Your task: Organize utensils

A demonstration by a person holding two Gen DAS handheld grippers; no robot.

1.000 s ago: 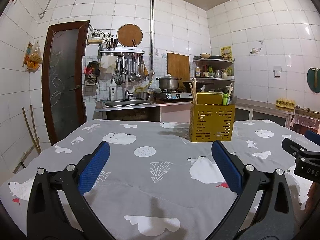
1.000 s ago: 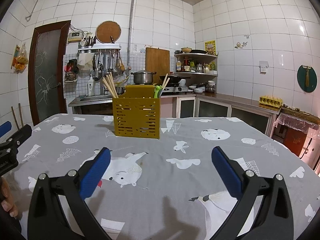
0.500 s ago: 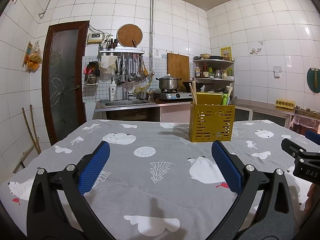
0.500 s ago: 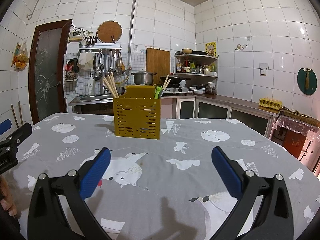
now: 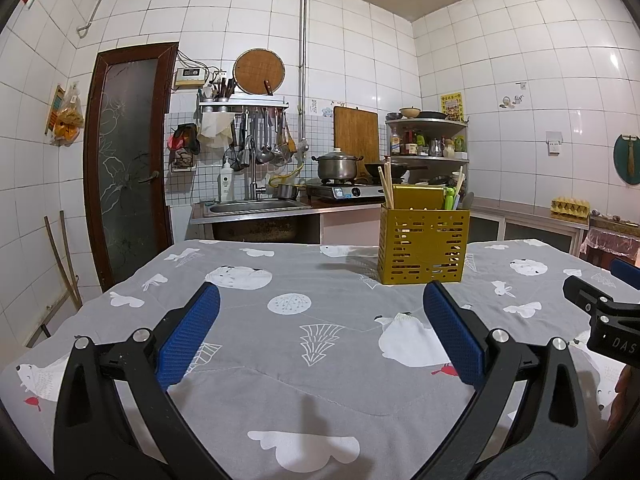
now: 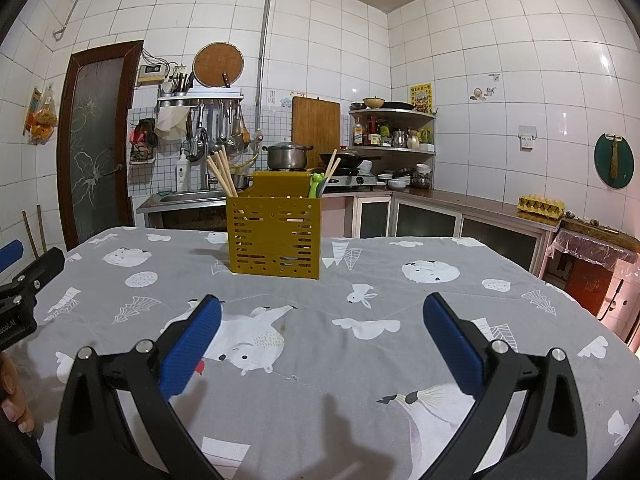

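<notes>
Both grippers, left gripper and right gripper, hover wide open and empty over the cloth-covered counter, probably because the yellow utensil caddy at 12 o'clock already holds chopsticks.

We see a matt yellow plastic holder holding pale wooden chopsticks, standing on soft grey printed cloth. Our gripper pads look ribbed blue rubber; the wall tiles are glossy.

Left gripper, right gripper, black angular arms, blue ribbed pads, 2 silver screws each side
</notes>
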